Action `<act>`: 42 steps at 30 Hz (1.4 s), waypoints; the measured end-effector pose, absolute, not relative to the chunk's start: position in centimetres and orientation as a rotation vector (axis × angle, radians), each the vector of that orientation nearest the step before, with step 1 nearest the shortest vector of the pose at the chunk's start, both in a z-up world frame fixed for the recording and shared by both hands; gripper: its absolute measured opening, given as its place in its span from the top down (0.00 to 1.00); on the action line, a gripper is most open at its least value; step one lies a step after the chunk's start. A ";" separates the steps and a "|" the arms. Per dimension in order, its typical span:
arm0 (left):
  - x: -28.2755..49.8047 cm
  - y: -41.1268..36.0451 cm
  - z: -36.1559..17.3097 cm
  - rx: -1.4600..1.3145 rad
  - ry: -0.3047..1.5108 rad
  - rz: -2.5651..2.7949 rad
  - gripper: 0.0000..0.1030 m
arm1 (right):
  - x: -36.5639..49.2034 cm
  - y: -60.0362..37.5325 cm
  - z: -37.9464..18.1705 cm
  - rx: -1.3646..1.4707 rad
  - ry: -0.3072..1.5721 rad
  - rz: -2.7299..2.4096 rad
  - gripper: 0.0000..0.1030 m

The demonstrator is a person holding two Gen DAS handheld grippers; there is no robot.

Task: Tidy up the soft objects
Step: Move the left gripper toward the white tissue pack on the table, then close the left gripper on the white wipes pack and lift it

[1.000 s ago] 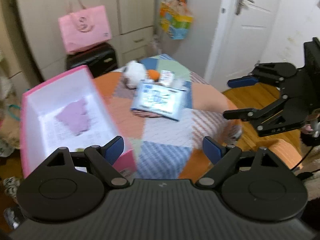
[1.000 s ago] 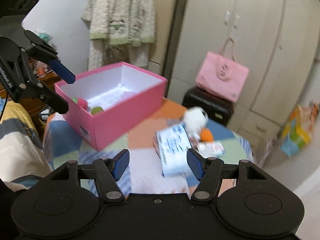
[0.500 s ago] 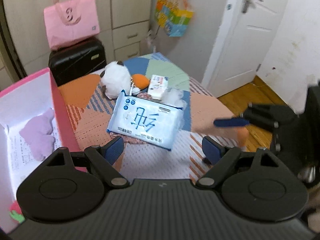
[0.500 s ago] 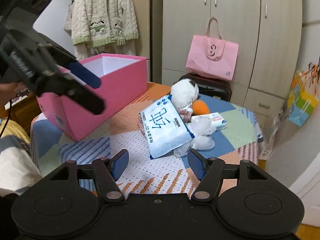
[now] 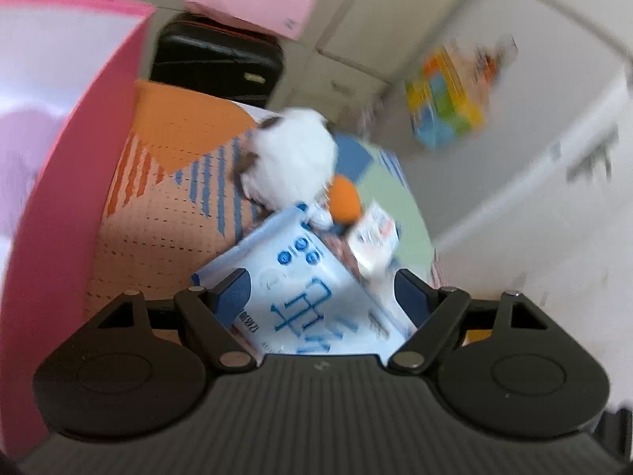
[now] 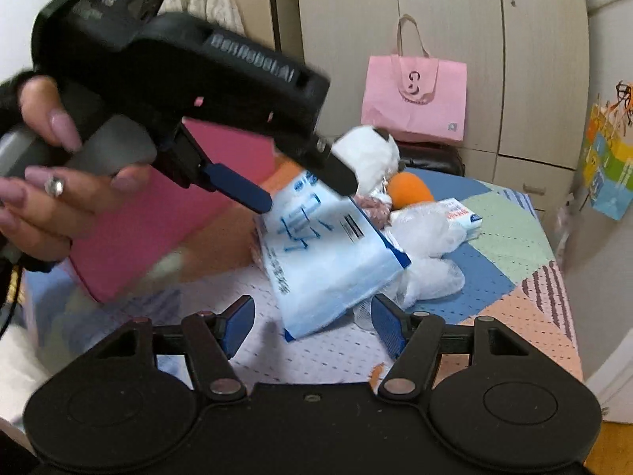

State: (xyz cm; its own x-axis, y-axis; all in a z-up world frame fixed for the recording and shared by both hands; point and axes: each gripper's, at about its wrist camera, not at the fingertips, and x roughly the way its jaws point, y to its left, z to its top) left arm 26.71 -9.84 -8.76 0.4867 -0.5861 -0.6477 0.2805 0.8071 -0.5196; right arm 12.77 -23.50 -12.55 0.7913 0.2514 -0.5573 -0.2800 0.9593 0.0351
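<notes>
A pale blue soft tissue pack (image 5: 316, 297) (image 6: 320, 249) lies on the patchwork table. My left gripper (image 5: 322, 297) is open, its fingers either side of the pack's near end; in the right wrist view it (image 6: 304, 188) hovers just above the pack. My right gripper (image 6: 310, 324) is open and empty, low, just in front of the pack. A white plush toy (image 5: 290, 158) (image 6: 370, 150), an orange ball (image 5: 346, 198) (image 6: 409, 190) and crumpled clear plastic (image 6: 427, 253) lie beside it. The pink box (image 5: 71, 158) (image 6: 158, 217) stands on the left.
A small white packet (image 5: 374, 235) (image 6: 461, 213) lies behind the pack. A black suitcase (image 5: 217, 63) with a pink bag (image 6: 413, 99) on it stands behind the table. Cupboards and a hanging colourful bag (image 5: 447, 103) are beyond.
My left gripper has dropped down and forward to straddle the tissue pack. My right gripper has moved a little closer to the pack. Both stay open.
</notes>
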 end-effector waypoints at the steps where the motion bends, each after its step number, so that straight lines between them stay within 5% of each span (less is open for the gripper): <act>1: 27.0 -10.0 -9.1 -0.375 0.923 -0.539 0.23 | 12.9 -23.6 -12.7 -0.051 0.595 0.284 0.32; 10: 27.6 -10.5 -9.6 -0.258 0.753 -0.423 0.23 | 12.7 -21.4 -13.4 -0.174 0.574 0.254 0.32; 18: 27.0 -10.0 -10.0 -0.240 0.867 -0.576 0.24 | 11.5 -21.5 -13.0 -0.180 0.547 0.169 0.38; 24: 24.0 -11.2 -10.0 -0.089 0.853 -0.623 0.42 | 10.2 -23.5 -13.0 -0.128 0.547 0.135 0.52; 42: 17.6 -11.6 -8.2 0.098 0.792 -0.699 0.44 | 9.3 -22.7 -12.7 -0.187 0.527 0.141 0.52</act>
State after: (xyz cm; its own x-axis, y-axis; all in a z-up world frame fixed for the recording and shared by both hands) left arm 17.62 -11.64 -8.23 0.4922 -0.5397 -0.6829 0.6103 0.7734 -0.1714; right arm 9.31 -22.68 -12.72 0.8551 0.0854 -0.5114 -0.1812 0.9733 -0.1405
